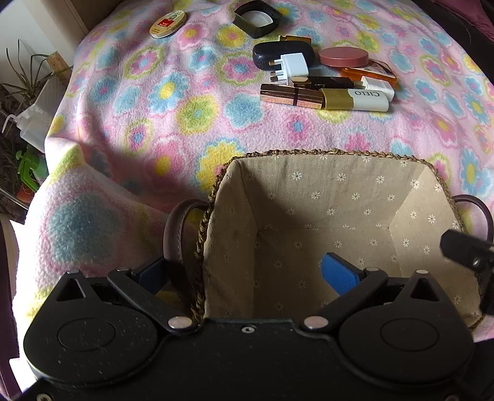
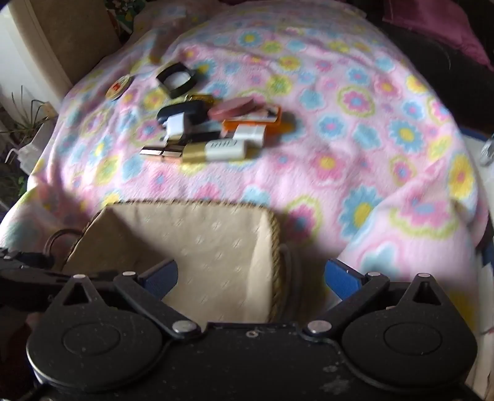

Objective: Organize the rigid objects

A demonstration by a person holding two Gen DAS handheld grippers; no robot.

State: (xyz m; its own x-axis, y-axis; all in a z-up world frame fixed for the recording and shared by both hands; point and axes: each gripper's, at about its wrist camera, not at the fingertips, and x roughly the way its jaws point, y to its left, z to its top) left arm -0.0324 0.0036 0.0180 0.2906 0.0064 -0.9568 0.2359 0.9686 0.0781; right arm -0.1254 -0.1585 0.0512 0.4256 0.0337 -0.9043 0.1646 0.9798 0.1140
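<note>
Basket: we see a woven basket [image 1: 324, 191] with a daisy-print cloth lining, its mouth open upward, sitting on a flowered fleece blanket [image 1: 139, 101]; nothing shows inside it but one blue pad.
Basket handles: a dark loop handle [image 1: 176, 228] hangs on each short side.
Rose-gold tube: the tube [image 1: 291, 96] lies flat, its long axis running left to right in the left wrist view, tilted slightly down to the right.
Gold-and-white case: the case [image 1: 355, 100] marked CIELO lies end to end with the tube, along the same line, gold end toward the tube.
Plug: a white plug [image 1: 293, 66] rests against a black oval case [image 1: 278, 52], its pins pointing left.
Other pieces: a pink round compact [image 1: 343, 57], an orange tin [image 1: 370, 72], a black square ring [image 1: 257, 18] and a round badge [image 1: 168, 24] set apart to the left.
Pile against tongs: the pile lies well apart from both tongs, beyond the basket's far rim.
Left tongs: we see the left tongs [image 1: 247, 271] spread apart, holding nothing, straddling the basket's left wall, one pad inside and one outside by the handle.
Right tongs: the right tongs [image 2: 250, 276] are also apart and hold nothing, straddling the basket's right wall; that view is blurred.
</note>
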